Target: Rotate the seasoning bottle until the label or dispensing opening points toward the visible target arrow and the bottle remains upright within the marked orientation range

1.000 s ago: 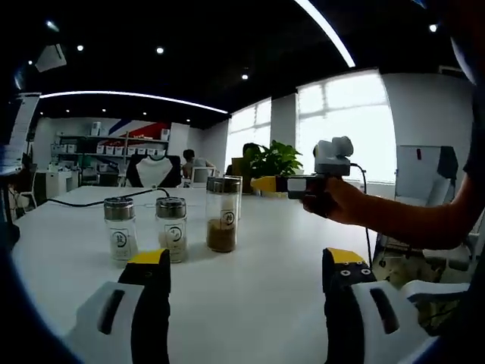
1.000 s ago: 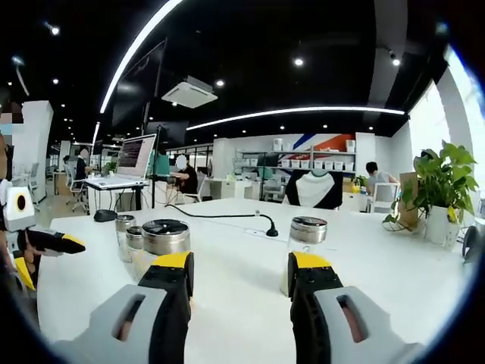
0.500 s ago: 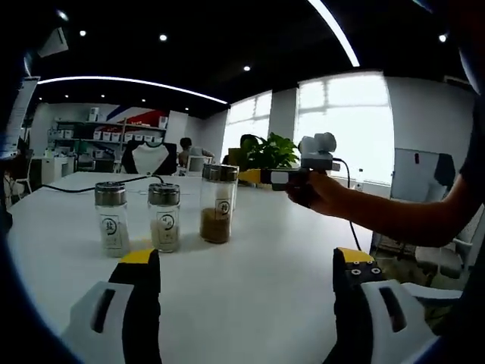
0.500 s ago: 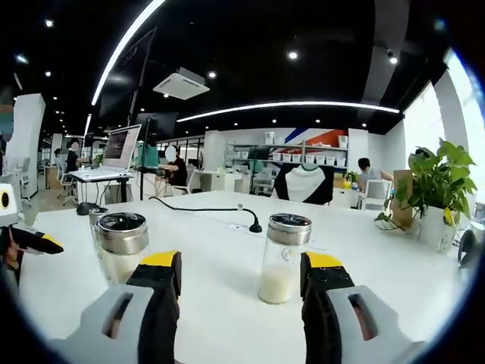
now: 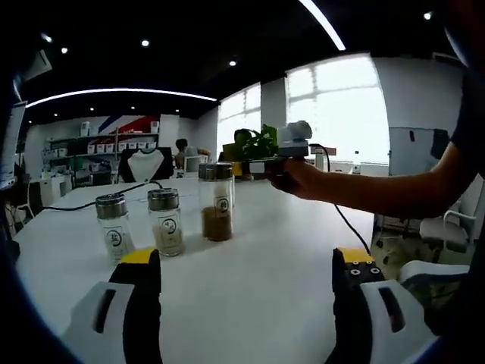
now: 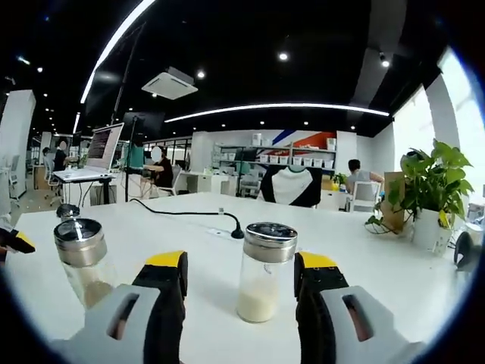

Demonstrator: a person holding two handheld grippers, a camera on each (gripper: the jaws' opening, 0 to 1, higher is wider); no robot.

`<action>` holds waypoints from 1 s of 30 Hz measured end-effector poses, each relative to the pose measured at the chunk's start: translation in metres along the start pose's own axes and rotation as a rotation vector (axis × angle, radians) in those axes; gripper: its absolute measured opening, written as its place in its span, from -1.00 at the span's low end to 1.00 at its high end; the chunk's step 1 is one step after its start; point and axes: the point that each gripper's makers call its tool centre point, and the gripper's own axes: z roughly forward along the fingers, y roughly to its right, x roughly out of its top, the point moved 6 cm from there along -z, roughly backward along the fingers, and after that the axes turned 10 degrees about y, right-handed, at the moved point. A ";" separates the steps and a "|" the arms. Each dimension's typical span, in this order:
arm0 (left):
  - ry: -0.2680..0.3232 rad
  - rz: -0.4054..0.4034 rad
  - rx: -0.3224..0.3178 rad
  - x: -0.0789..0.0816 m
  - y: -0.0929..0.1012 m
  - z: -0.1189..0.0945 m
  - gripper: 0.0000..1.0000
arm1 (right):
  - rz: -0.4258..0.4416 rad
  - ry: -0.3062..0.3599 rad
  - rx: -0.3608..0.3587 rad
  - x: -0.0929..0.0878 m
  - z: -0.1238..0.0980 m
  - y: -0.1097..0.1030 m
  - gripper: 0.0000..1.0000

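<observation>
An open office with a black ceiling, strip lights and bright windows lies around a wide white table [image 5: 250, 250] — the surface I am working over. In the left gripper view my left gripper [image 5: 246, 269] hangs above the tabletop with its yellow-tipped black jaws set wide apart and nothing between them. Ahead of it and off toward its left jaw stand three upright glass seasoning bottles with silver metal lids: the nearest one holding pale powder [image 5: 114, 227], a middle one with cream-coloured powder [image 5: 165, 221] just beside it, and a taller one with brown seasoning [image 5: 217, 202] further on. Each carries a small label facing my left gripper. Beyond the brown bottle my right hand [image 5: 297, 177] reaches in from the right, holding the other gripper level with the bottle's lid.

In the right gripper view my right gripper [image 6: 239, 273] is parted too, gripping nothing. A glass seasoning bottle with white powder [image 6: 262, 271] stands upright just past the fingertips, in line with the gap between the jaws — whether it touches either one I cannot tell. Another silver-lidded bottle [image 6: 82, 258] stands off beyond the left jaw. A black cable [image 6: 197, 215] trails over the table further ahead, and a green potted plant [image 6: 428, 193] sits far to the right.
</observation>
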 end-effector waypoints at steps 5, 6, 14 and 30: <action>0.011 -0.015 0.006 0.001 -0.001 0.000 0.90 | -0.016 0.004 -0.036 -0.003 0.007 0.008 0.03; 0.010 -0.019 0.010 0.000 -0.002 -0.001 0.93 | -0.020 0.001 -0.041 -0.004 0.010 0.010 0.02; -0.021 -0.026 0.009 -0.003 -0.005 -0.001 0.99 | -0.062 -0.007 -0.050 -0.003 0.026 0.014 -0.04; 0.009 -0.037 0.001 0.000 -0.005 -0.004 0.94 | -0.089 -0.029 -0.060 -0.011 0.042 0.023 -0.20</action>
